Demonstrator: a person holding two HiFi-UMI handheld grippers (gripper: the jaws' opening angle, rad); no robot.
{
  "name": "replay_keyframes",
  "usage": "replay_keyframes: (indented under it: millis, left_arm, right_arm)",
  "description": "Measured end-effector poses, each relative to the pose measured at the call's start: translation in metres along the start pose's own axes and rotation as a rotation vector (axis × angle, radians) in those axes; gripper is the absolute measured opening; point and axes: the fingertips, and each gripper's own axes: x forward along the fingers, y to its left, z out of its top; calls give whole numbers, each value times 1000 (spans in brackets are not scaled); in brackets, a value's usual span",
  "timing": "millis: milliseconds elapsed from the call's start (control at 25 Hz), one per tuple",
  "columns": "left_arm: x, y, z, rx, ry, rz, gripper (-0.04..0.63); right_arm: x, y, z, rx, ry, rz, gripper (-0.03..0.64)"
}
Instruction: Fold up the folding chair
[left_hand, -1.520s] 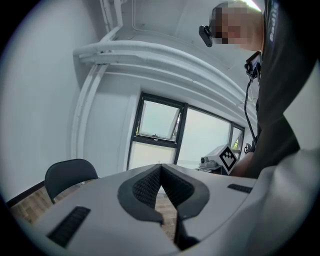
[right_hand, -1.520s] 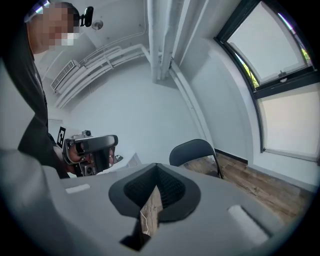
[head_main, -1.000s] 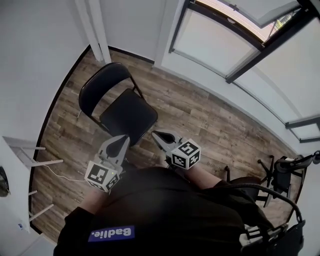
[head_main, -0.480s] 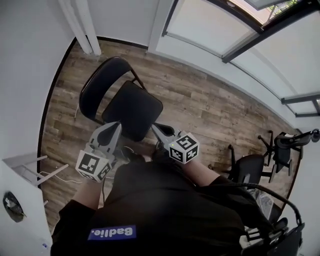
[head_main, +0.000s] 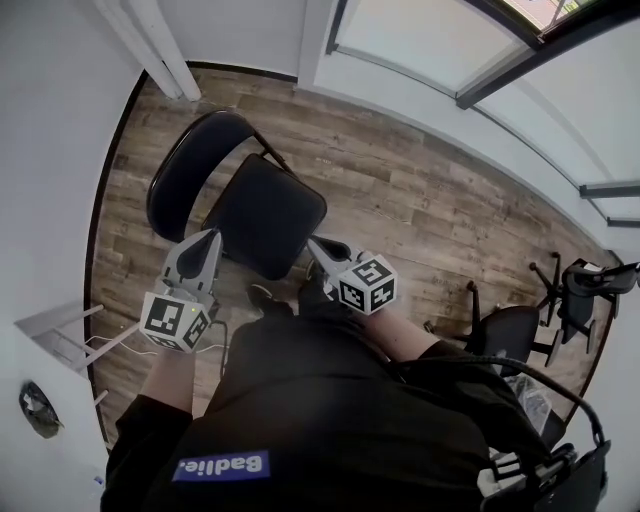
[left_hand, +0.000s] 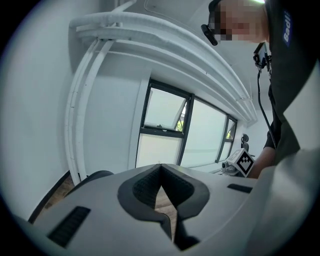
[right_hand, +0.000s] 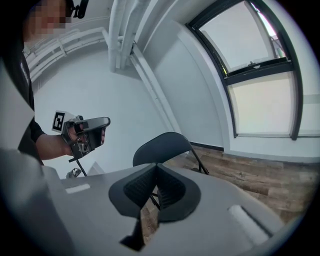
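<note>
The black folding chair (head_main: 265, 215) stands unfolded on the wood floor, its round backrest (head_main: 190, 165) at the far left. My left gripper (head_main: 207, 240) is shut and empty, just off the seat's left edge. My right gripper (head_main: 315, 245) is also shut and empty, close to the seat's near right corner. In the left gripper view the shut left gripper (left_hand: 160, 165) points over the backrest's dark edge (left_hand: 92, 177). In the right gripper view the shut right gripper (right_hand: 156, 165) points at the backrest (right_hand: 162, 147), with the left gripper (right_hand: 85, 132) off to the left.
Two black office chairs (head_main: 510, 335) (head_main: 585, 290) stand at the right. A white frame (head_main: 60, 335) and a cable lie at the left by the wall. White pipes (head_main: 150, 40) run up the far wall. Windows line the far right.
The person has come closer to the chair. Both grippers have sunk toward the seat, the left drifting out to its left side. Both stay shut.
</note>
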Motion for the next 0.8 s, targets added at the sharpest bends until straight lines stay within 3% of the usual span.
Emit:
replay_keyframes:
  millis: [240,480,800]
  left_arm:
    - [34,1,-6,14,49,67,3]
    - [57,31,-23,56,139,167,3]
    - [59,96,-46,84,284,196,5]
  right_arm:
    - [-7,-38,-10,22,32,39,2]
    - [-3,-73,-43,74,88,59,6]
    - [25,-117,-112,299,177,4,48]
